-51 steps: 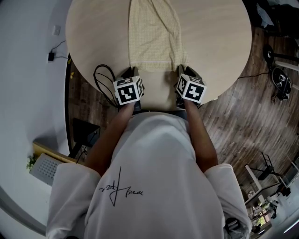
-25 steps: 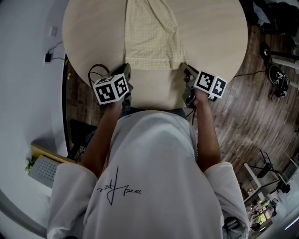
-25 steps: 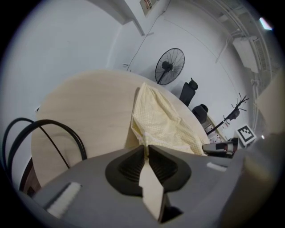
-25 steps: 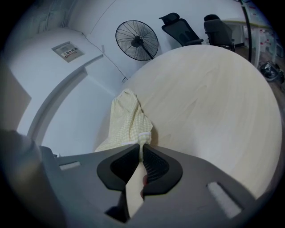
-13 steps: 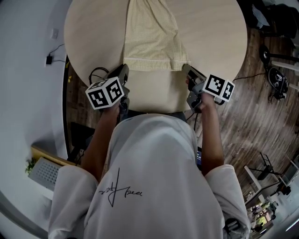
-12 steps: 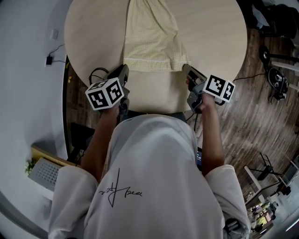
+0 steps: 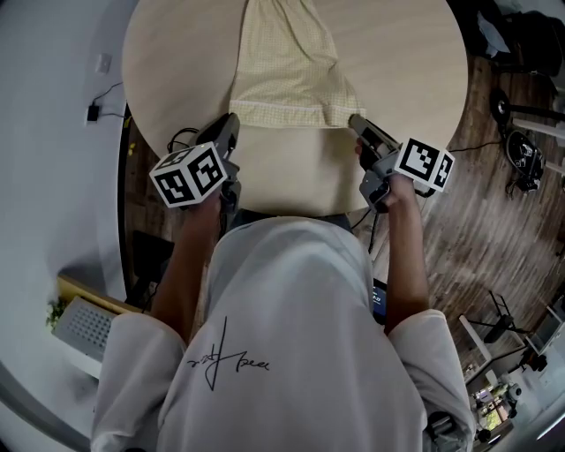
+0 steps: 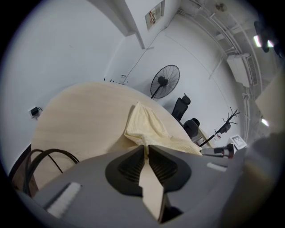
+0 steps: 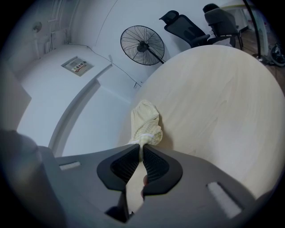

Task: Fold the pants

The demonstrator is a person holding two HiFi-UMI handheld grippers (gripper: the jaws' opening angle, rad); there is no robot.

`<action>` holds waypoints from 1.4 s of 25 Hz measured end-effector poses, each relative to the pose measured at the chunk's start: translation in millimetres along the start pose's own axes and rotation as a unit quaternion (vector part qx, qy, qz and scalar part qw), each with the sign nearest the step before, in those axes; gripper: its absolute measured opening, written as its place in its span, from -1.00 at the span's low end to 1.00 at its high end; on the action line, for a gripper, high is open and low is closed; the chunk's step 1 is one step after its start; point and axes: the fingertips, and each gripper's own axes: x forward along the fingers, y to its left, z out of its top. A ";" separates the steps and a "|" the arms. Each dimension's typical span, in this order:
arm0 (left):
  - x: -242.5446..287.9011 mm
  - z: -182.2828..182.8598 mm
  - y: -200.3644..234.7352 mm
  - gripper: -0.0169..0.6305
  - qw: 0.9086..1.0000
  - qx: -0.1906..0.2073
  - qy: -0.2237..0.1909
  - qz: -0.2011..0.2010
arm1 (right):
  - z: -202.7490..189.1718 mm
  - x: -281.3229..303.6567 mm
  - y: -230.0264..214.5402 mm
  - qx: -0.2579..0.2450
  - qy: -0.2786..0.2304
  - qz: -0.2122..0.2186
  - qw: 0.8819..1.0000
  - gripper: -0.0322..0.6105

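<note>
Nothing here can really be read: the nearest thing to writing is a black handwritten scrawl (image 7: 225, 357) like a signature on the back of the person's white T-shirt (image 7: 300, 291), low and left of centre in the head view, and I can't make out its letters. The cubes on the left gripper (image 7: 230, 121) and right gripper (image 7: 355, 121) carry only black-and-white square marker patterns, no letters or digits. A small wall sign (image 8: 153, 10) at the top of the left gripper view has reddish print too tiny to read.
</note>
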 end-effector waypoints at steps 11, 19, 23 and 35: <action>-6.9 25.1 0.3 -0.68 1.000 -0.005 -0.016 -0.011 | 19.7 0.1 20.5 -0.011 -0.005 0.018 1.000 -0.82; -9.3 47.1 0.9 -0.69 0.999 0.015 -0.034 -0.006 | 30.0 4.2 24.4 -0.005 -0.012 0.000 1.000 -0.82; -1.6 61.1 0.8 -0.69 0.999 0.006 -0.043 -0.010 | 46.2 11.5 28.9 -0.012 -0.020 0.011 1.000 -0.83; 9.5 87.3 0.1 -0.69 0.998 -0.001 -0.055 -0.012 | 74.7 22.5 41.8 -0.034 -0.018 0.035 0.999 -0.83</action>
